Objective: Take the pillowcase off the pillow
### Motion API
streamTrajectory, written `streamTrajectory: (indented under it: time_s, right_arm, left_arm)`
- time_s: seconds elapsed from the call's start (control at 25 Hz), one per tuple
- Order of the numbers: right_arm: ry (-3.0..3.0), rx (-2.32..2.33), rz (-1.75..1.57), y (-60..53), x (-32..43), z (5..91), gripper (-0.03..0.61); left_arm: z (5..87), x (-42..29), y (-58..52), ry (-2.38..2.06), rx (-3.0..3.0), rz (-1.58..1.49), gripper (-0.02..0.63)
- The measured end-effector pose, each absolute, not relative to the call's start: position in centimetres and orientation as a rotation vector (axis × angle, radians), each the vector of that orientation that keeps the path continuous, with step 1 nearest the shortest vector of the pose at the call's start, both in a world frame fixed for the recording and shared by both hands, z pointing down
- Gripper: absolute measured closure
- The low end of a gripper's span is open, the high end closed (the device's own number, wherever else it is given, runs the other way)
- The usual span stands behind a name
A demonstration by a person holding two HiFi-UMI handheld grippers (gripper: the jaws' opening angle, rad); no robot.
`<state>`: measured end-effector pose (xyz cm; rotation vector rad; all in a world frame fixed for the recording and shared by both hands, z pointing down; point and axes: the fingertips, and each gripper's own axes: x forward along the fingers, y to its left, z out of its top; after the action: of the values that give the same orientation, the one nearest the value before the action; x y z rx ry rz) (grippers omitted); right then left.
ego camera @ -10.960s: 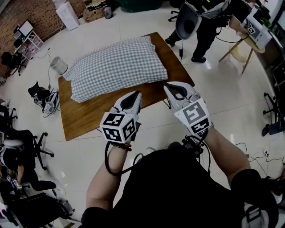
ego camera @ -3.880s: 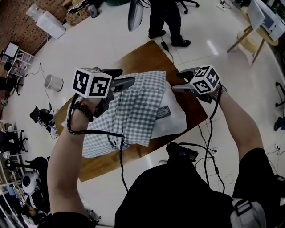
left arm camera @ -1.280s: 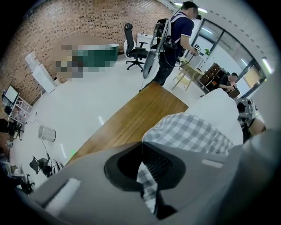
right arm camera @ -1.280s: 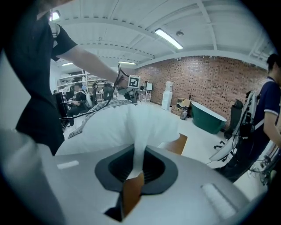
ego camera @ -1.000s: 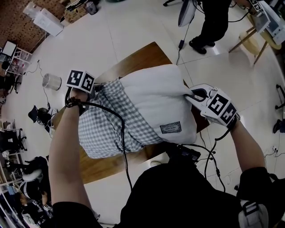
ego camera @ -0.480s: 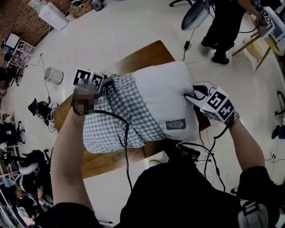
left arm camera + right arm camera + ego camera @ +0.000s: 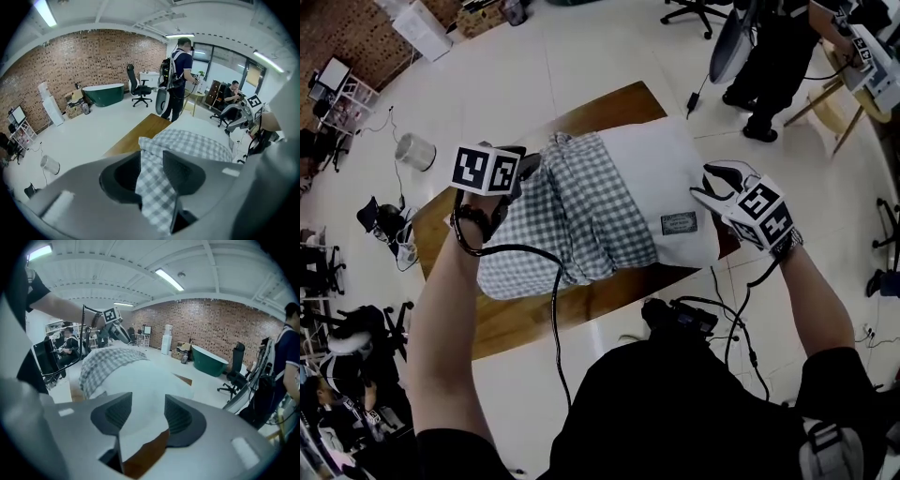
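From where I stand, the whole job now turns on one line: the long white stuffed pillow [image 7: 661,178] lies across the brown wooden table [image 7: 600,108] with its length running left to right through the middle of the head view, and a tool waits at each end of that line.

The grey-and-white checked cotton pillowcase [image 7: 572,216] is bunched over the left half of the pillow. The right half is already bare (a small dark label shows on it near the lower edge).

The left gripper [image 7: 528,161] sits at the upper left corner of the checked cloth. In its own view a strip of that cloth runs down between the two jaws. The jaws have just been opening and stand apart, so I judge the cloth to lie loosely between them and not to be pinched.

The right gripper [image 7: 710,183] is at the right edge of the bare pillow. Its jaws have also just been opening, and a white corner of the pillow pokes between them without being squeezed.

So the case lies towards the left hand and the bare stuffing towards the right. To finish, I would expect the cloth to travel leftwards along that same axis while the right end is held back, and both tools would need a fresh bite first.
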<state>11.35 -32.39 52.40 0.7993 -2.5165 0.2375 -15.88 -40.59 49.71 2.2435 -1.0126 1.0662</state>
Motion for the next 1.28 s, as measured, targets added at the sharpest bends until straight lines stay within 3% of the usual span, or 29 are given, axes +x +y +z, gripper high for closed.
streamTrajectory:
  time_s: [0.56,1.28]
  right_arm:
    - [-2.450,0.754,0.042,-17.5,5.0,51.8,0.305]
    - [-2.343,0.988,0.065,-13.6,4.8,57.0,0.196]
  left_arm:
    - [49.1,-17.4,-22.4,-1.046,2.348,0.846,0.442]
    - [58.1,-12.4,-10.1,-1.190,2.221,0.644,0.295]
